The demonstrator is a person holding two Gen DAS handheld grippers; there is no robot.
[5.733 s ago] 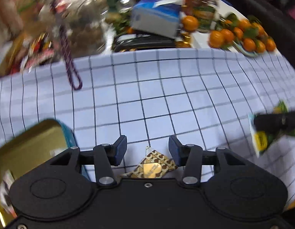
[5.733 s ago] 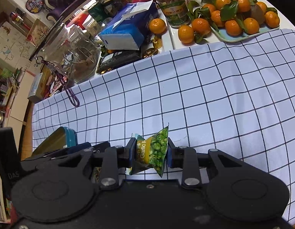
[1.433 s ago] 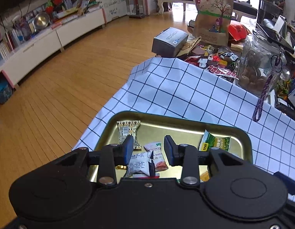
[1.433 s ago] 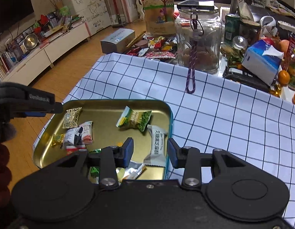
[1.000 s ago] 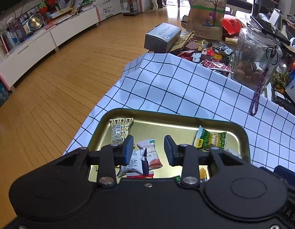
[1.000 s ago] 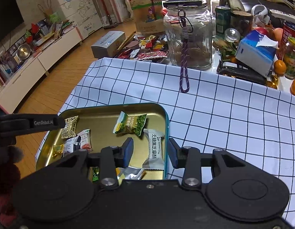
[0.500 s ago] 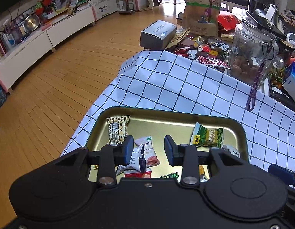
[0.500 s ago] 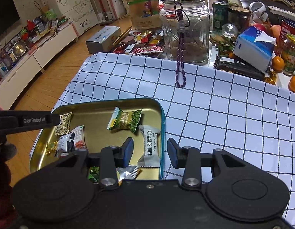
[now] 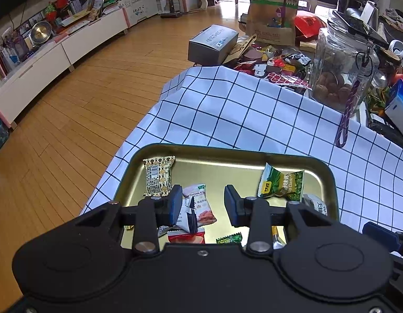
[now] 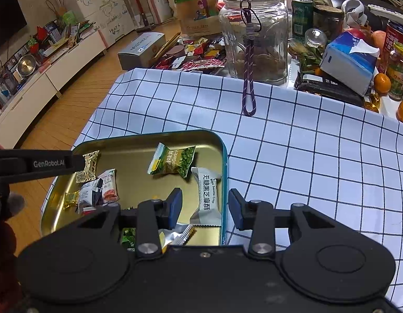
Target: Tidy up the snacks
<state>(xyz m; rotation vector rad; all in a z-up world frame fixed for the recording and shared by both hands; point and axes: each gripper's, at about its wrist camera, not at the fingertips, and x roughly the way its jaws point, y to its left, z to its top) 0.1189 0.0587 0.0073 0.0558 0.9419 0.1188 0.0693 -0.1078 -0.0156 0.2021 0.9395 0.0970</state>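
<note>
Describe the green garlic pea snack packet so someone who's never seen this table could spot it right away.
On the checked tablecloth sits a shallow gold tin tray with a teal rim. The green pea packet lies inside it toward the far right corner, just beyond a white sesame crisp bar. It is the only large green and yellow packet in the tray.

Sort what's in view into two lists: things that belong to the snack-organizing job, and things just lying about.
Part of the job:
gold tin tray
green garlic pea packet
black sesame crisp bar
hawthorn snack packet
brown patterned packet

Lying about:
glass jar
purple lanyard
tissue box
grey carton
</note>
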